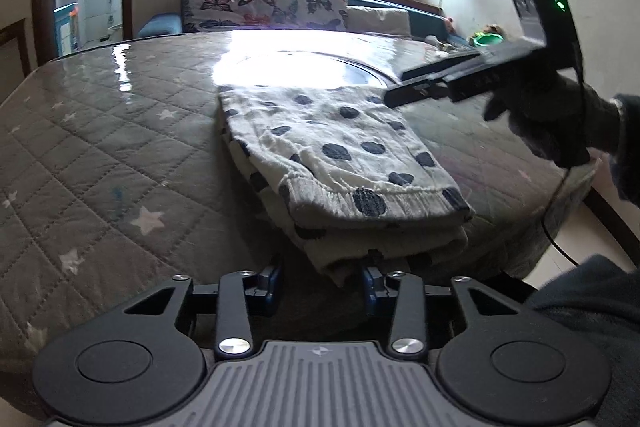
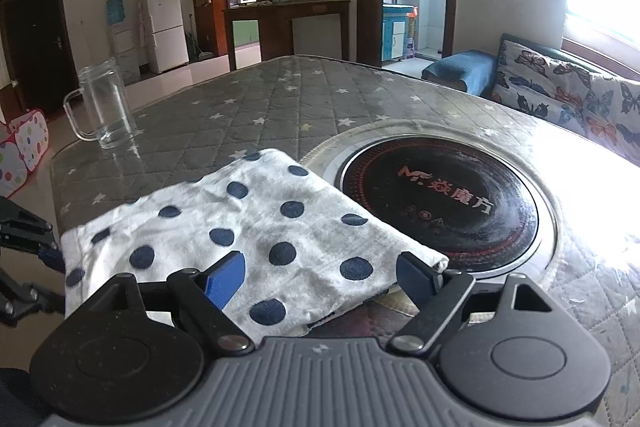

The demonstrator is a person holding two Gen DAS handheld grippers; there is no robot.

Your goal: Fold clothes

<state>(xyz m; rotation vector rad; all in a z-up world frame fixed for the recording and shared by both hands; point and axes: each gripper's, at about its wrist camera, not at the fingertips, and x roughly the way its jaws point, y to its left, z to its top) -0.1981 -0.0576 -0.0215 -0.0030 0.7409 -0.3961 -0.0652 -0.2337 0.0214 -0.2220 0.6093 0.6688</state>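
Observation:
A white garment with dark blue dots lies folded in several layers on the quilted table; it also shows in the right wrist view. My left gripper is open at the garment's near edge, its jaws apart on either side of the lower layers and not closed on them. My right gripper is open just above the garment's side, empty. It appears in the left wrist view at the garment's far right corner, held by a gloved hand.
A grey star-patterned quilted cover under clear film tops the table. A round black induction cooktop is set in the middle, beside the garment. A glass mug stands at the far left edge. A butterfly-print sofa lies behind.

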